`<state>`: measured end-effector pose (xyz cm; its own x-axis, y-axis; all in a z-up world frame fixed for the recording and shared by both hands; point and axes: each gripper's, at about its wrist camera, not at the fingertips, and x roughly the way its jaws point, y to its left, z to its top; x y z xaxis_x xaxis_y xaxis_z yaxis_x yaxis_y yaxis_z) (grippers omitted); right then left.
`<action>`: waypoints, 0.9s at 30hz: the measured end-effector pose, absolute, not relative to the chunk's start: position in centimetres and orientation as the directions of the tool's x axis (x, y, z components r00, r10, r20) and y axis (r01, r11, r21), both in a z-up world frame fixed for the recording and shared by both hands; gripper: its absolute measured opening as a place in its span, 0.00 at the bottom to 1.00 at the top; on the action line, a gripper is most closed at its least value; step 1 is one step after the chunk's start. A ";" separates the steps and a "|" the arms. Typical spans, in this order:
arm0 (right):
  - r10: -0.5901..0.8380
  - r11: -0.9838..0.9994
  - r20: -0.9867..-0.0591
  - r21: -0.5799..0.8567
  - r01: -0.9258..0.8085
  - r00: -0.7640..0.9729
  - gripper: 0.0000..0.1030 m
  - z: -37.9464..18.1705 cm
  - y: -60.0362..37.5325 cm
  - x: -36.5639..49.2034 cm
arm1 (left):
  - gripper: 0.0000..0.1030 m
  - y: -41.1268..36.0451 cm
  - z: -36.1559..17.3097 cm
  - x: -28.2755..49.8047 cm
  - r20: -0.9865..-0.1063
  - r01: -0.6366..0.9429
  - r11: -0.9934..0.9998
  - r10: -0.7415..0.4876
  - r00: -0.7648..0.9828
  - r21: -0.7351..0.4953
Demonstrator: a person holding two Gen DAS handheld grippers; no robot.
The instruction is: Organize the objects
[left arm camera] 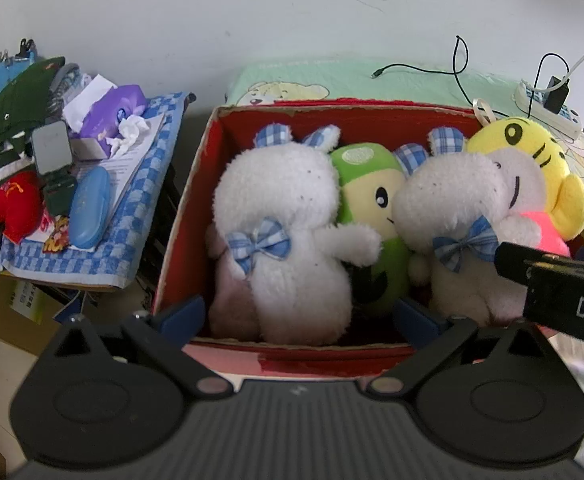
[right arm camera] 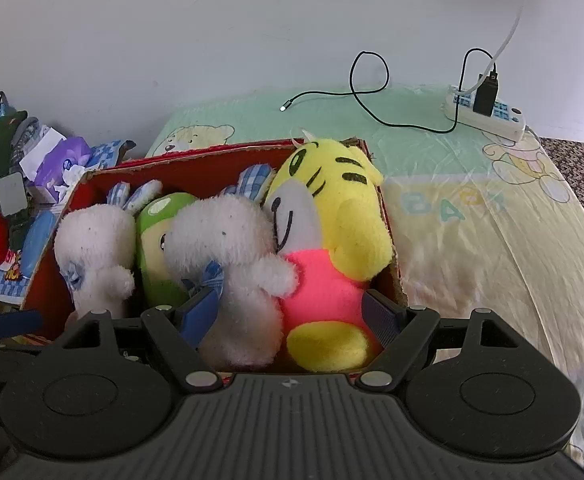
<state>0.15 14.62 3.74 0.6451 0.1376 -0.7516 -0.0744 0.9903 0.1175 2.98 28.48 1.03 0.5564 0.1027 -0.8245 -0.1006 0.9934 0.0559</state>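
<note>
The left tongs (left arm camera: 299,314) gape wide and empty at the near wall of the red box (left arm camera: 188,216). The right tongs (right arm camera: 292,314) are spread wide around the white rabbit (right arm camera: 236,280) and yellow tiger (right arm camera: 343,216), gripping neither. Deeper in the box sit a second white rabbit (left arm camera: 288,232) and a green doll (left arm camera: 371,200).

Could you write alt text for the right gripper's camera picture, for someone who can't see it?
A red cardboard box on a bed holds four plush toys: two white bunnies, a green doll and a yellow tiger. The open right gripper hovers at the near edge, straddling the nearer bunny and the tiger.
</note>
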 end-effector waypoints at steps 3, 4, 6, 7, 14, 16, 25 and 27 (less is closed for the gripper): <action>0.136 0.990 -0.751 0.117 -0.073 0.646 0.79 3.7 14.6 0.2 | 0.98 28.4 1.0 2.9 -0.825 -0.102 0.993 0.104 0.556 0.057; 0.136 0.991 -0.752 0.116 -0.073 0.645 0.79 3.7 14.6 0.2 | 0.98 28.4 1.0 2.9 -0.825 -0.102 0.993 0.105 0.556 0.058; 0.134 0.991 -0.753 0.116 -0.072 0.645 0.79 3.6 14.5 0.3 | 0.98 28.4 1.0 2.9 -0.824 -0.103 0.993 0.106 0.556 0.058; 0.135 0.991 -0.753 0.116 -0.072 0.644 0.79 3.6 14.5 0.3 | 0.98 28.5 1.0 2.9 -0.824 -0.103 0.993 0.107 0.556 0.059; 0.142 0.990 -0.752 0.122 -0.076 0.644 0.79 3.5 14.3 0.4 | 0.98 28.4 1.0 3.0 -0.825 -0.108 0.992 0.112 0.554 0.062; 0.143 0.989 -0.752 0.123 -0.076 0.643 0.79 3.5 14.3 0.4 | 0.98 28.4 0.9 3.0 -0.825 -0.110 0.992 0.113 0.554 0.063; 0.145 0.989 -0.740 0.119 -0.083 0.657 0.79 4.0 14.5 0.4 | 0.98 28.4 1.1 3.0 -0.824 -0.110 0.992 0.109 0.555 0.057; 0.145 0.989 -0.734 0.118 -0.086 0.663 0.79 4.2 14.5 0.4 | 0.98 28.2 1.4 3.0 -0.817 -0.109 0.992 0.113 0.565 0.062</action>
<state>0.45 14.53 4.18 0.6633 0.1449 -0.7342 -0.0858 0.9893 0.1177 3.05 28.23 1.38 0.5655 0.1132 -0.8170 -0.1091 0.9921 0.0619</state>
